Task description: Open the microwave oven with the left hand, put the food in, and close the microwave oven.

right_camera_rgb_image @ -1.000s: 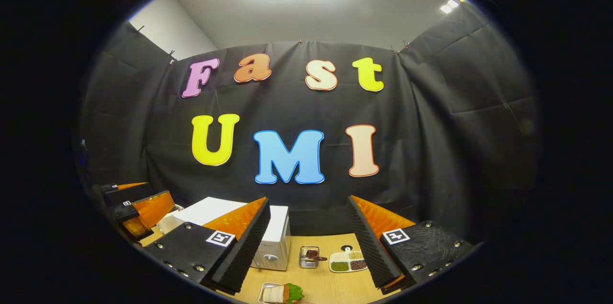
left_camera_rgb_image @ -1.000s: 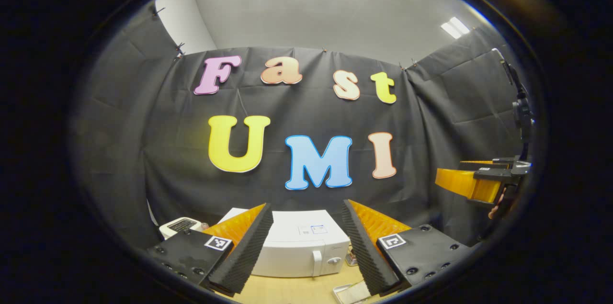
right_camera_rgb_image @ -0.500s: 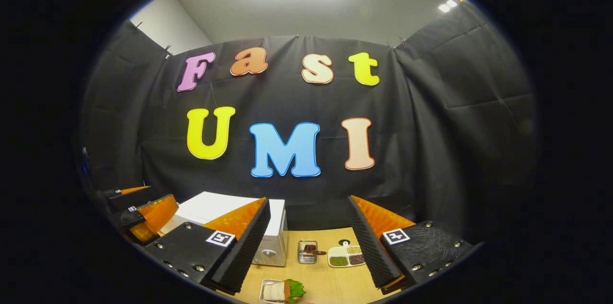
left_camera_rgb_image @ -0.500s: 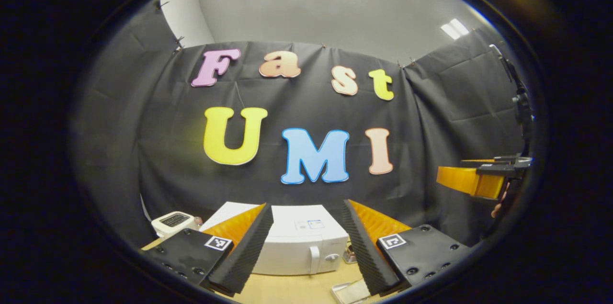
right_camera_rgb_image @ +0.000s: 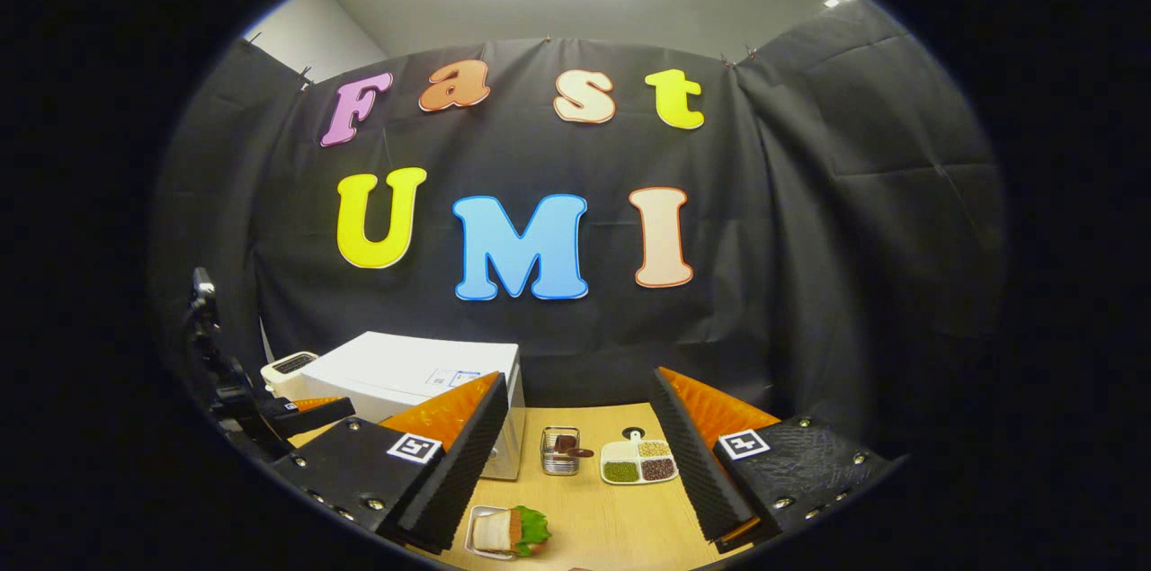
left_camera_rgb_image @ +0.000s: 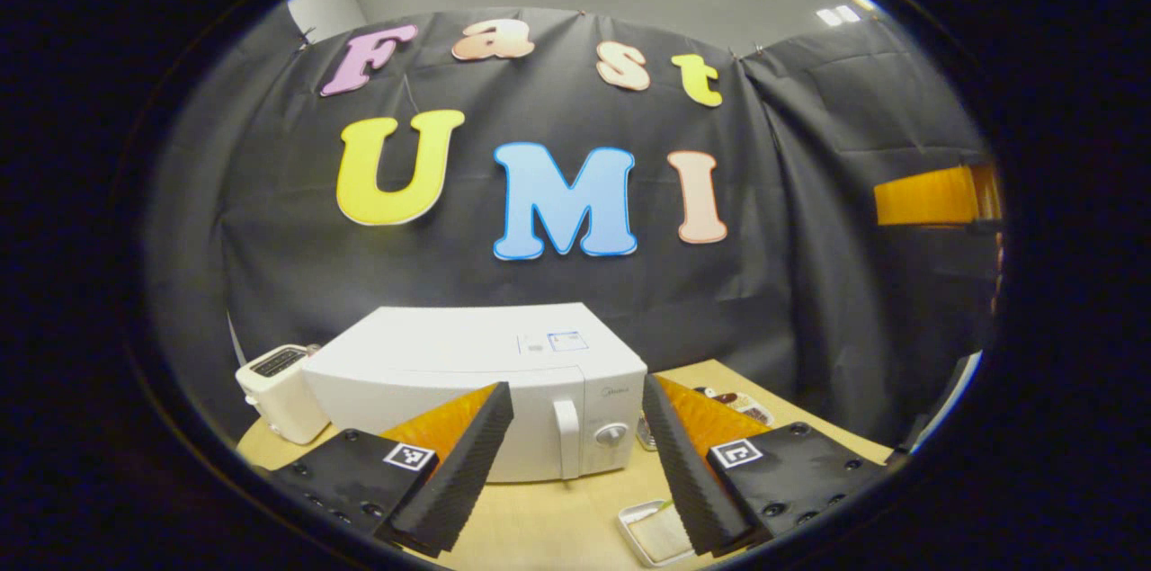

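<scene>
A white microwave oven (left_camera_rgb_image: 477, 364) stands on the wooden table with its door closed; its upright handle (left_camera_rgb_image: 566, 438) lies just beyond the gap of my open left gripper (left_camera_rgb_image: 575, 463). In the right gripper view the same microwave oven (right_camera_rgb_image: 409, 373) is at the left. The food, a sandwich with green lettuce on a small white tray (right_camera_rgb_image: 504, 530), lies on the table under my open right gripper (right_camera_rgb_image: 580, 454). That tray (left_camera_rgb_image: 652, 535) also peeks out beside the left gripper's right finger. Nothing is between either gripper's fingers.
A white toaster (left_camera_rgb_image: 279, 391) sits left of the microwave. A small metal basket (right_camera_rgb_image: 559, 450) and a divided dish of beans (right_camera_rgb_image: 638, 463) stand behind the food. The other gripper (left_camera_rgb_image: 926, 198) shows far right in the left gripper view. The wooden table (right_camera_rgb_image: 611, 508) extends forward.
Both grippers have tilted downward and come closer to the table. The microwave now looks larger in the left gripper view, its handle between the fingers. Both stayed open.
</scene>
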{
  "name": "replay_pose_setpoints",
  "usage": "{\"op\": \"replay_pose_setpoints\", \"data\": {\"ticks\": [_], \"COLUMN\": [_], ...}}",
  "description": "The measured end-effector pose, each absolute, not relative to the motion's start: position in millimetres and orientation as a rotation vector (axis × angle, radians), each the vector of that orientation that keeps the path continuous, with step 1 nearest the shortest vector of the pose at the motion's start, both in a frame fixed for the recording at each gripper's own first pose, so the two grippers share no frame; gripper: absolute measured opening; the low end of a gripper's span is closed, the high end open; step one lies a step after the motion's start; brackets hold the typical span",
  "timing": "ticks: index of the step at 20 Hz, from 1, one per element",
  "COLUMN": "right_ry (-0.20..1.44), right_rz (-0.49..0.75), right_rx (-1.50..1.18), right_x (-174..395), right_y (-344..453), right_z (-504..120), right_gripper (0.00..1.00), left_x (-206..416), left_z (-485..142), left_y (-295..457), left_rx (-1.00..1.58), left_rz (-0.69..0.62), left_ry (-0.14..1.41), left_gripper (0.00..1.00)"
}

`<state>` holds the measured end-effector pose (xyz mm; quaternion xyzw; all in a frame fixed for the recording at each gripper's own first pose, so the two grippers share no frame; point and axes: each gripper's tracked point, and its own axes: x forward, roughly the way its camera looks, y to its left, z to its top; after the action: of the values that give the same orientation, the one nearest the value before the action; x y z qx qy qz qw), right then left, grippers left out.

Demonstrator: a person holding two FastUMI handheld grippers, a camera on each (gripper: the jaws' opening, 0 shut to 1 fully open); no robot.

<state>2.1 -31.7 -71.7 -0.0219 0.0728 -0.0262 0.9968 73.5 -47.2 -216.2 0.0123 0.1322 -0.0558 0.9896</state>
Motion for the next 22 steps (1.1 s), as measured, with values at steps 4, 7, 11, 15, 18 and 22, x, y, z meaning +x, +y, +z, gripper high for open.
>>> {"op": "replay_pose_setpoints", "data": {"ticks": [4, 7, 11, 15, 18, 22], "right_ry": [0.184, 0.2, 0.22, 0.232, 0.245, 0.252], "right_rz": [-0.064, -0.066, -0.071, -0.096, -0.108, -0.095], "right_rx": [-0.045, -0.039, -0.059, -0.033, -0.005, 0.001], "right_x": [10, 15, 19, 20, 23, 24], "right_y": [-49, -59, -74, -92, -98, -94], "right_z": [-84, -90, -97, -100, -105, -110], "right_gripper": [0.96, 0.96, 0.96, 0.96, 0.96, 0.96], "left_x": [106, 127, 151, 164, 163, 160], "left_z": [-278, -317, -362, -379, -376, -379], "left_y": [-55, -51, -38, -44, -43, -44], "left_rx": [-0.01, 0.01, -0.009, -0.016, 0.046, 0.051], "left_rz": [-0.112, -0.081, -0.006, -0.008, -0.009, -0.028], "left_ry": [0.372, 0.433, 0.519, 0.555, 0.549, 0.56], "left_gripper": [0.95, 0.96, 0.94, 0.64, 0.34, 0.21]}}
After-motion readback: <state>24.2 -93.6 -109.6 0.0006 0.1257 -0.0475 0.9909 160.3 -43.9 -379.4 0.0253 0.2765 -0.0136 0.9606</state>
